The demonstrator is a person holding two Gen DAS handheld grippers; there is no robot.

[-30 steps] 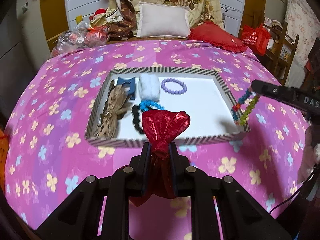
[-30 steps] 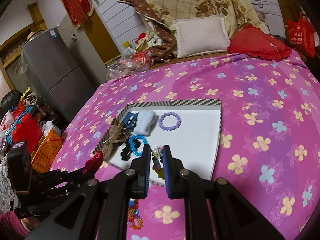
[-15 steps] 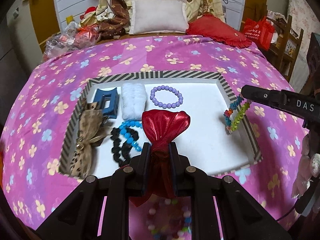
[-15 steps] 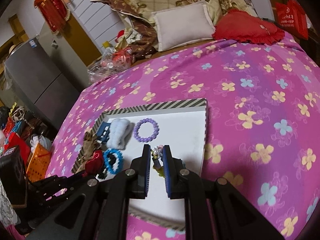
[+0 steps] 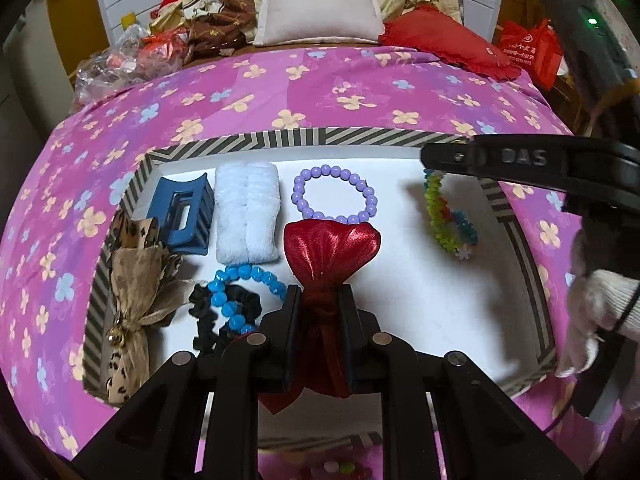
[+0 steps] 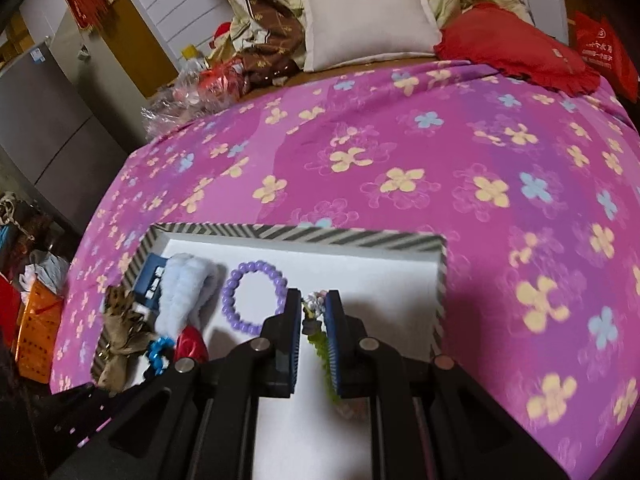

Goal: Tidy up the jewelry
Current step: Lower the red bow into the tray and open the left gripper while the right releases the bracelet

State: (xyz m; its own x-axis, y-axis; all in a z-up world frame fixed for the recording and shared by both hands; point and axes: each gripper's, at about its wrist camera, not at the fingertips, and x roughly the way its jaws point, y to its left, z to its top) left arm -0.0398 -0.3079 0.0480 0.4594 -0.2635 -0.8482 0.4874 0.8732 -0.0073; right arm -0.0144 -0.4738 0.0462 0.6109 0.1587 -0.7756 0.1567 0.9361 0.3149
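A white tray with a striped rim (image 5: 320, 136) lies on the pink flowered bedspread. In it are a purple bead bracelet (image 5: 334, 196), a white fluffy band (image 5: 247, 218), a blue hair claw (image 5: 182, 214), a blue bead bracelet (image 5: 236, 294), a black scrunchie (image 5: 208, 320) and a leopard bow (image 5: 132, 304). My left gripper (image 5: 318, 300) is shut on a red satin bow (image 5: 330, 252) over the tray's near half. My right gripper (image 6: 312, 312) is shut on a multicoloured bracelet (image 5: 446, 220), which hangs over the tray's right side.
Pillows (image 5: 318, 4), a red cushion (image 5: 444, 46) and a pile of bags (image 5: 132, 60) lie at the bed's far end. A beaded item (image 5: 340, 468) lies on the bedspread just before the tray's near rim. A fridge (image 6: 44, 120) stands left of the bed.
Both grippers have moved forward over the tray, each still holding its item. The multicoloured bracelet has dropped lower toward the tray floor at the right.
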